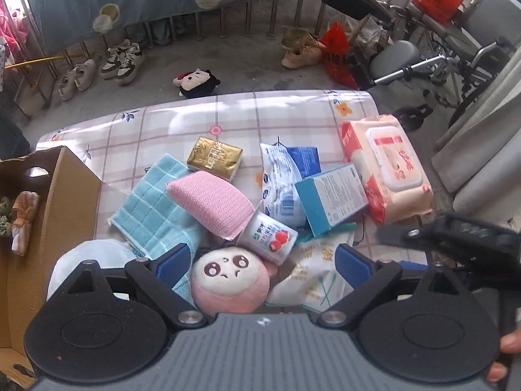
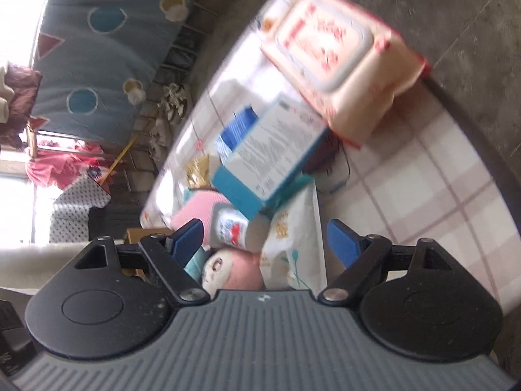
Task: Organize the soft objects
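A pile lies on the checked tablecloth (image 1: 247, 120). My left gripper (image 1: 263, 260) hangs open above it. A pink round-faced plush (image 1: 231, 280) sits between its blue fingers (image 1: 174, 260) without touching either one. Behind the plush are a pink sponge (image 1: 211, 202), a light blue towel (image 1: 153, 208) and a small strawberry yogurt pot (image 1: 270, 238). The right wrist view is blurred. My right gripper (image 2: 265, 239) is open over the same pile, above the yogurt pot (image 2: 231, 231), a white printed pack (image 2: 293, 251) and the pink plush (image 2: 234, 270).
An open cardboard box (image 1: 58, 215) stands at the table's left and holds a small striped cloth item. A gold tissue pack (image 1: 215, 158), a blue carton (image 1: 332, 195) and a wet-wipe pack (image 1: 387, 169) lie further back. On the floor beyond are another plush (image 1: 195, 81), shoes and a wheelchair.
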{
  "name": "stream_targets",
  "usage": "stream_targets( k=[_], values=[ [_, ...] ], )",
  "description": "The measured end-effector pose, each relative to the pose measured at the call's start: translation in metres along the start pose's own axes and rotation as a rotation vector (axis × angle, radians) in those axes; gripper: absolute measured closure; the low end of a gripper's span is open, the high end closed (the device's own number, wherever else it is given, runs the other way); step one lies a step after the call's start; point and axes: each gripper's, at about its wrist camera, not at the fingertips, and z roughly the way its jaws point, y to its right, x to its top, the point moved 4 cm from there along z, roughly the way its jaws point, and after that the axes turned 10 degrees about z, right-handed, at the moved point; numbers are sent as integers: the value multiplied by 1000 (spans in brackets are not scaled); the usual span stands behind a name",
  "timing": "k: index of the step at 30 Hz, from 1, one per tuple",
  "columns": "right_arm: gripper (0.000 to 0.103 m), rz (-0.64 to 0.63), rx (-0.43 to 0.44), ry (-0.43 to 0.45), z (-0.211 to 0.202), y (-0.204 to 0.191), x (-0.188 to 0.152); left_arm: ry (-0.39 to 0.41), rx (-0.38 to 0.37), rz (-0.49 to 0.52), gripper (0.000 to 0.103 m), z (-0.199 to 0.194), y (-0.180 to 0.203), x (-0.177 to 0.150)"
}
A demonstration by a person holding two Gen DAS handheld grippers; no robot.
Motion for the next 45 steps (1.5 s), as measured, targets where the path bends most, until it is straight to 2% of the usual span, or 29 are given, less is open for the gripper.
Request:
stream_targets(
  k=[2, 6, 10, 11, 13, 15, 20, 23, 26, 27, 30, 36, 45],
  values=[
    [24, 1, -12, -30, 14, 0, -6, -8, 0, -13, 15, 2, -3, 2],
    [42, -1, -47, -88, 43, 7, -10, -22, -6, -96, 31, 13, -21, 11],
    [52, -6, -93, -136, 70, 15, -14, -45, 1, -144, 44, 24, -34, 16],
    [54, -8, -95, -148, 76, 16, -16, -48, 1, -148, 45, 26, -35, 17],
    [69, -18, -110, -169, 85, 17, -20, -51, -1, -146, 47, 30, -35, 21],
    [79, -21, -110, -189, 92, 19, -22, -51, -8, -129, 47, 33, -32, 27],
    [88, -36, -104, -197, 90, 17, -19, -48, -39, -58, 47, 42, -11, 48],
    [88, -31, -126, -199, 78, 23, -9, -41, -62, 9, 44, 49, 9, 62],
    [88, -52, -162, -193, 63, 32, -2, -41, -78, 106, 30, 59, 35, 79],
    [88, -55, -174, -194, 59, 36, 1, -39, -81, 152, 25, 63, 45, 84],
    [88, -51, -194, -206, 47, 48, 10, -32, -75, 305, 20, 75, 73, 96],
    [87, -19, -212, -232, 36, 73, 26, -53, -71, 524, 19, 110, 113, 106],
    [85, 32, -182, -251, 25, 94, 38, -140, -17, 760, 19, 157, 141, 86]
  ],
)
